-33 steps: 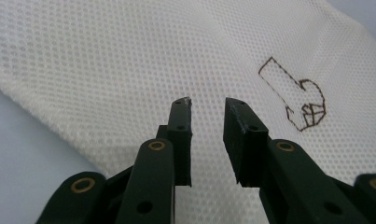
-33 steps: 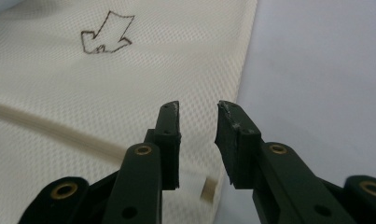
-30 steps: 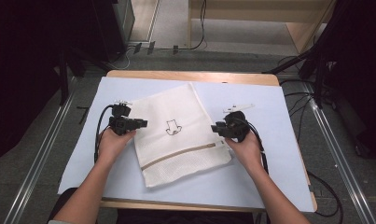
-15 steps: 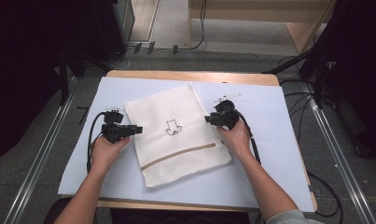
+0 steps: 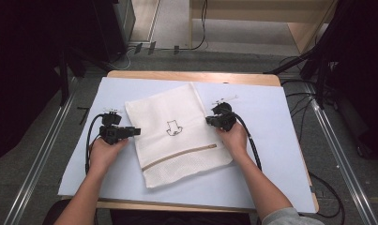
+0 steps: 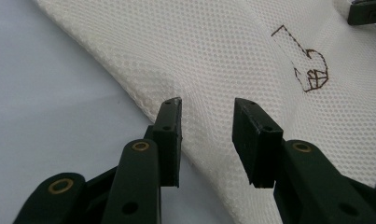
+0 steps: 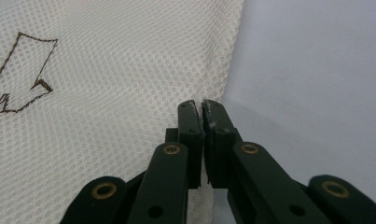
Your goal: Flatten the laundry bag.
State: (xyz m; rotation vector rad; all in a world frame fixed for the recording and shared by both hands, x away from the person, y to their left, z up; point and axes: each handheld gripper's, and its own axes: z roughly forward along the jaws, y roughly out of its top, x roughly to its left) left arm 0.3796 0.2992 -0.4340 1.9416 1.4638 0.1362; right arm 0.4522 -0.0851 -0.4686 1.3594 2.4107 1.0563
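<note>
High view: lay flat near the middle of the pale blue sheet [image 5: 271, 122] covering the bench [image 5: 186, 76], a white mesh laundry bag [image 5: 177, 154], turned a little askew, long axis running from the far edge toward the person, zipper [image 5: 179, 156] crossing it nearer the person's end, small brown printed mark [image 5: 173, 127] at its centre. Left tool [image 5: 136, 131] sat just beside the bag's left edge, right tool [image 5: 209, 120] touching its right edge. Left gripper view: jaws of the left tool [image 6: 206, 121] stood spread, having just been opening a little further, bag edge [image 6: 143, 100] lying beneath the gap, not pressed by either pad. Judged soft, limp and very light; likely to sag and fold on lifting, so best taken at the hemmed side edges, both at once. Right gripper view: right tool [image 7: 202, 112] pressed together, having just been closing, pinching the bag's right border [image 7: 223, 79] where mesh met the blue sheet. Open weave looked grippy rather than slippery, though a thin single layer could slip from a shallow bite. Mark's outline [image 7: 22, 70] lay off to the bag's inner side of that grip.
</note>
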